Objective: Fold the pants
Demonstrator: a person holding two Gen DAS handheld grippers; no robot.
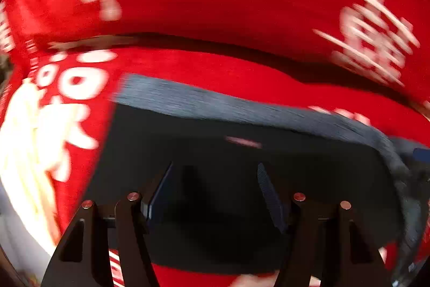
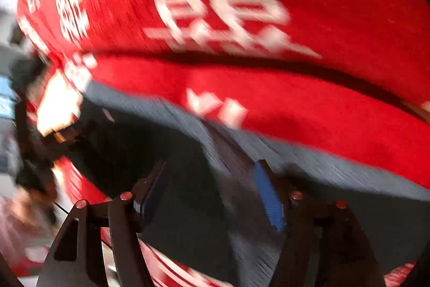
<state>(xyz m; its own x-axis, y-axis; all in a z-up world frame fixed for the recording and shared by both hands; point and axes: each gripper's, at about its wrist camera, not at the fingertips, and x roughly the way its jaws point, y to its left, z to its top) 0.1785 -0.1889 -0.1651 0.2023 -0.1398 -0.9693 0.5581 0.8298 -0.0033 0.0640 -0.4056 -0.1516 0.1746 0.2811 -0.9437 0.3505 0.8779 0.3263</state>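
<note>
Both tongs, left (image 1: 215, 195) and right (image 2: 212, 195), spread, nothing pinched; dark blue-grey pants (image 1: 242, 109) flat on red white-lettered cloth (image 1: 242, 4), waistband at 12 o'clock, apparently released after fold.

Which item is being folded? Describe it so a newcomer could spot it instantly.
A red cloth with white characters covers the whole surface. On it, under both open grippers, lie the dark pants. They are the only dark, unprinted fabric there, edged by a grey ribbed waistband.

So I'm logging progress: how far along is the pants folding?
The dark pants lie flat in a compact block on the red cloth, so at least one fold looks done. Both the left hand-held gripper and right hand-held gripper are open, holding nothing. Remaining folds: unclear.
</note>
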